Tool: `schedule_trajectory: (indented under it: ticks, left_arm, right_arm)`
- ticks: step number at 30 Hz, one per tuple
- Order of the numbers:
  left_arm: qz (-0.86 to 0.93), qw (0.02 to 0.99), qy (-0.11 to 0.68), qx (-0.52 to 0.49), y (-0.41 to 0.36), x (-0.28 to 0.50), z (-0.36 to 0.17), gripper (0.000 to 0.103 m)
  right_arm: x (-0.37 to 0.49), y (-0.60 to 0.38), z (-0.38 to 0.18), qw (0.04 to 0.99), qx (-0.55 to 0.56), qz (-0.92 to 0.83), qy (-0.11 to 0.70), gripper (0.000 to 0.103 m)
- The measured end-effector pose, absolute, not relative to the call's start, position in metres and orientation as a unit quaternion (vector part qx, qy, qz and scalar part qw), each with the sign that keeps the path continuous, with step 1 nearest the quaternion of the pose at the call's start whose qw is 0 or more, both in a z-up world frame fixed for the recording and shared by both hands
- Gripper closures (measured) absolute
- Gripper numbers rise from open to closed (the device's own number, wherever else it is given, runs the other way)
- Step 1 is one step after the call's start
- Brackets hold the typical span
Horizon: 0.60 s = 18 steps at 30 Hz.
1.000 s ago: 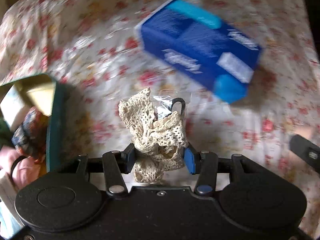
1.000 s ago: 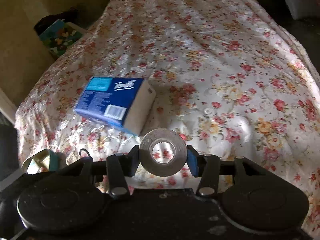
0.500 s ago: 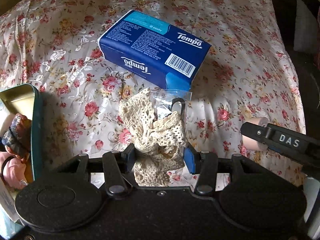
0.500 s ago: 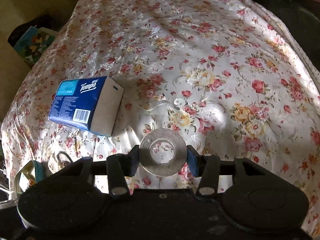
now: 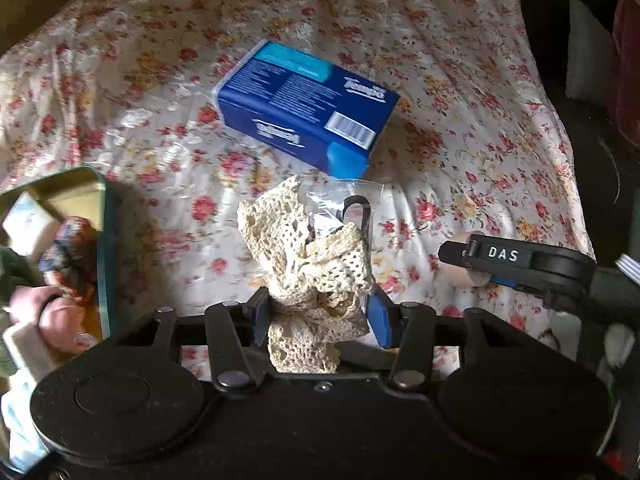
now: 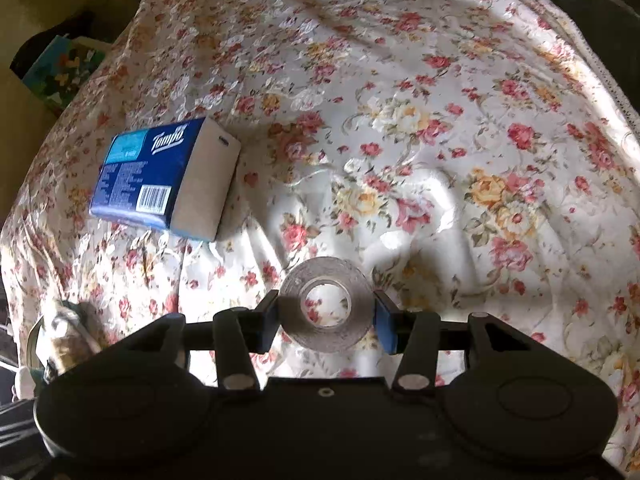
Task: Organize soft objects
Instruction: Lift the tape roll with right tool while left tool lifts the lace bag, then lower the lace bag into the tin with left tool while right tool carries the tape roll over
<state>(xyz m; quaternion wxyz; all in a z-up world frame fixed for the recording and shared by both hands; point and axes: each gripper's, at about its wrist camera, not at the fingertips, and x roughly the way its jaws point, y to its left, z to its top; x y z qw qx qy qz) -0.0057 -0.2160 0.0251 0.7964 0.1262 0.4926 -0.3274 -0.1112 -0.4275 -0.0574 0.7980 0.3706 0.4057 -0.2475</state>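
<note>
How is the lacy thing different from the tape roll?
The lace is cream, crumpled and full of holes; the tape roll is grey, smooth and round with one big hole. The lace sits in the left gripper, the tape roll in the right gripper. Both are held above the flowery bedsheet.

Cream crochet lace bundle [image 5: 308,256] stands bunched at lower centre; blue tissue pack [image 5: 306,106] lies flat above it

Both wrist views overlook the bedspread [image 5: 460,92], sharing the tissue pack [image 6: 160,178].
</note>
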Motion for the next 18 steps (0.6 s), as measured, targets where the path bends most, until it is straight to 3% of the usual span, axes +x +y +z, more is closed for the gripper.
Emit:
schedule_trajectory:
  ticks: [18]
  left_arm:
    - [-0.184,0.865,0.463,0.069,-0.036,0.029,0.068,0.054]
  right_arm:
    - [-0.093,-0.388,-0.05,0.829,0.276,-0.247,0.42,0.055]
